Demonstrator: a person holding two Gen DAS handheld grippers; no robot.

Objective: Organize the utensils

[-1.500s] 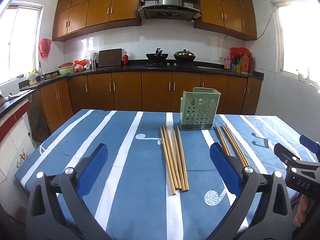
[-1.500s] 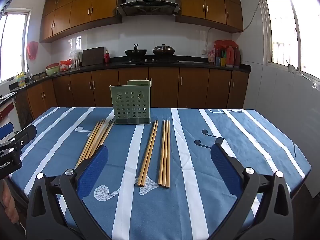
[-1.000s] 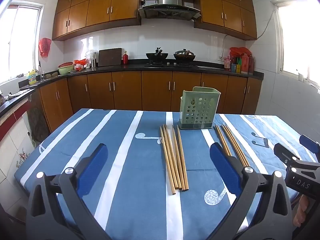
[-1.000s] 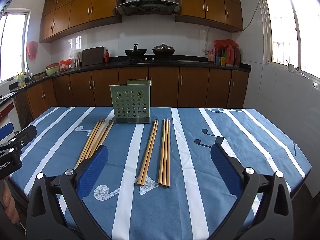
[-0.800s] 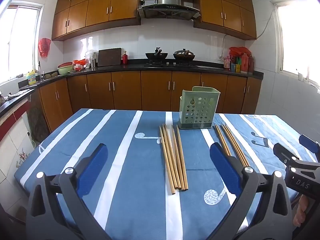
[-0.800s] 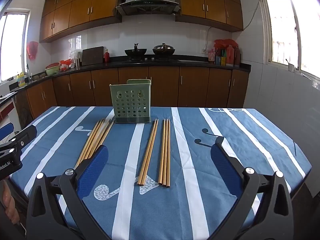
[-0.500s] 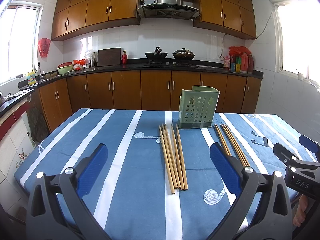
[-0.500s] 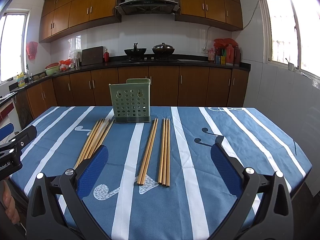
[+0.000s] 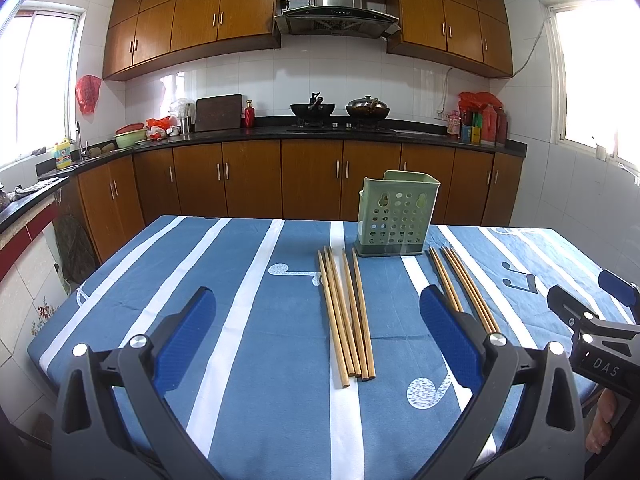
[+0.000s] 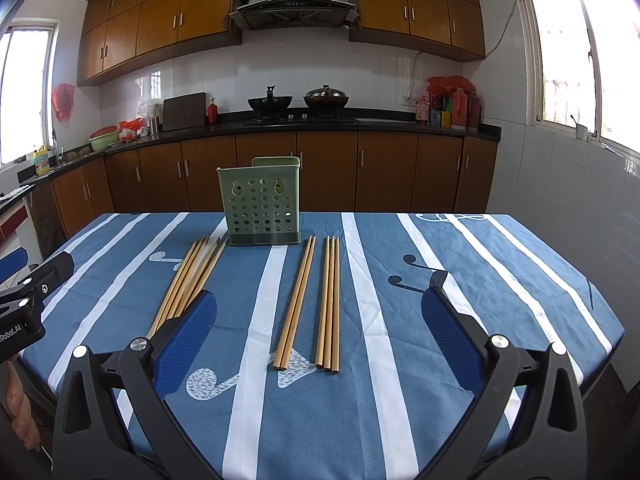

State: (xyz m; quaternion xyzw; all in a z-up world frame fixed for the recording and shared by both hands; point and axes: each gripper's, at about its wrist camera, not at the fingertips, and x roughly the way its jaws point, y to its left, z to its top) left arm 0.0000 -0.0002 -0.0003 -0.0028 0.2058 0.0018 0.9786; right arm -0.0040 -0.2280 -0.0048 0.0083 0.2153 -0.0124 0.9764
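A pale green perforated utensil holder (image 9: pixel 394 216) (image 10: pixel 260 208) stands upright at the far middle of the blue striped tablecloth (image 9: pixel 260 360). Several wooden chopsticks (image 9: pixel 346 312) (image 10: pixel 192 280) lie in a bundle to its front left. A second group of chopsticks (image 9: pixel 464 288) (image 10: pixel 312 304) lies to its front right. My left gripper (image 9: pixel 315 308) hangs open above the near table, short of the left bundle. My right gripper (image 10: pixel 316 308) is open too, hovering before the right group. Neither gripper touches anything, and I cannot see inside the holder.
The table's right edge (image 10: pixel 592 300) and left edge (image 9: pixel 80 300) drop off to tiled floor. Brown kitchen cabinets (image 9: pixel 312 176) and a black counter with pots run behind the table. A person's fingers (image 9: pixel 600 424) (image 10: pixel 20 408) hold each gripper's handle.
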